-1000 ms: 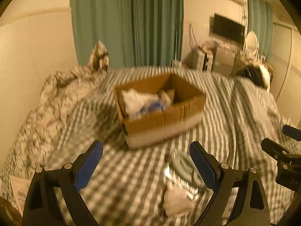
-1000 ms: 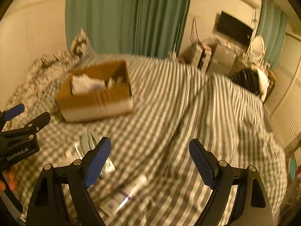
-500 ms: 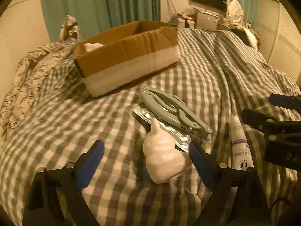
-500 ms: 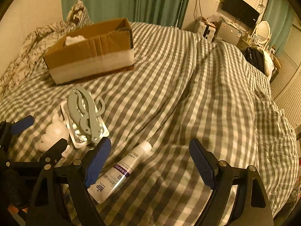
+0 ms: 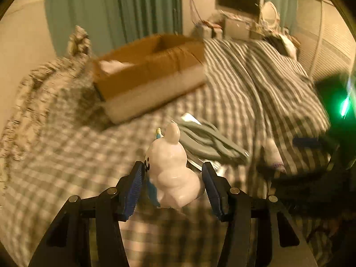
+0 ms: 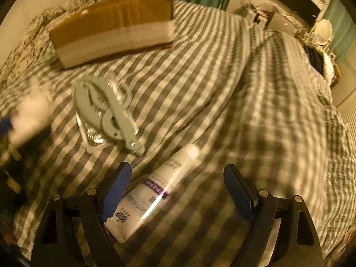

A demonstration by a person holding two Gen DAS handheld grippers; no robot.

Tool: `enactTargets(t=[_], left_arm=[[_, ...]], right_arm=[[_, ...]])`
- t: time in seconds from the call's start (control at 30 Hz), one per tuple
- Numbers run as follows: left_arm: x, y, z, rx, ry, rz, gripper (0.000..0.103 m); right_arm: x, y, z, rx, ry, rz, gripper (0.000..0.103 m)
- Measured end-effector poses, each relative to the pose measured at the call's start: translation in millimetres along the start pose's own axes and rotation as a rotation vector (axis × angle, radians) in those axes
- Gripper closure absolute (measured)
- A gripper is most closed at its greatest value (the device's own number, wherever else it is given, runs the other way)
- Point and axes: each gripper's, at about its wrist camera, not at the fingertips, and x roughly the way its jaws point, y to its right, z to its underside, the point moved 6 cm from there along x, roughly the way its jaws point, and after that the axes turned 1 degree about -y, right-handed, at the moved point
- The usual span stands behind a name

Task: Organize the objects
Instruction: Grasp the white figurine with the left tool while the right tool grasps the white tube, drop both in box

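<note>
My left gripper point(image 5: 172, 183) has its blue pads closed against both flanks of the white snowman figure point(image 5: 171, 166), which stands upright, its long axis vertical and pointed top toward the cardboard box point(image 5: 151, 75), on the checked bedcover point(image 5: 66, 146) with open cover between it and the box's near wall. My right gripper point(image 6: 178, 191) stands wide open over the white tube point(image 6: 153, 191), touching nothing I can see; the tube lies flat, its cap end angled up and right, away from the box. The grey-green clip tool point(image 6: 106, 109) lies on a foil pack between tube and box.
</note>
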Motion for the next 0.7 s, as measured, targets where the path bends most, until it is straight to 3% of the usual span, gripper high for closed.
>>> enactTargets(t=[0.1,0.17,0.3,0.43,0.7], left_arm=[[-8.3,-15.4,-7.7,-0.023,0.026,-0.03,0.048],[-10.6,-22.6,-8.6,-0.038,0.031,-0.036,0.048],[-8.9,-28.6,-7.3,-0.058,0.016,-0.027,0.048],[-11.4,-31.0,-7.3,-0.071,0.021,-0.023,0.048],[-17.2,-39.1,-19.6,-0.1,0.047,-0.019,0.048]], right_arm=[[10.4,-13.2,4.8,-0.044,-0.034,0.0,0.02],[11.5,-20.5,7.2,-0.07,-0.038,0.008,0.028],[6.0,-28.1,9.7,-0.082,-0.02,-0.025,0.074],[-11.8,-28.4,7.4,-0.082,0.05,-0.038,0.082],[-52.5,-28.4,-17.0,-0.085,0.165,-0.117,0.082]])
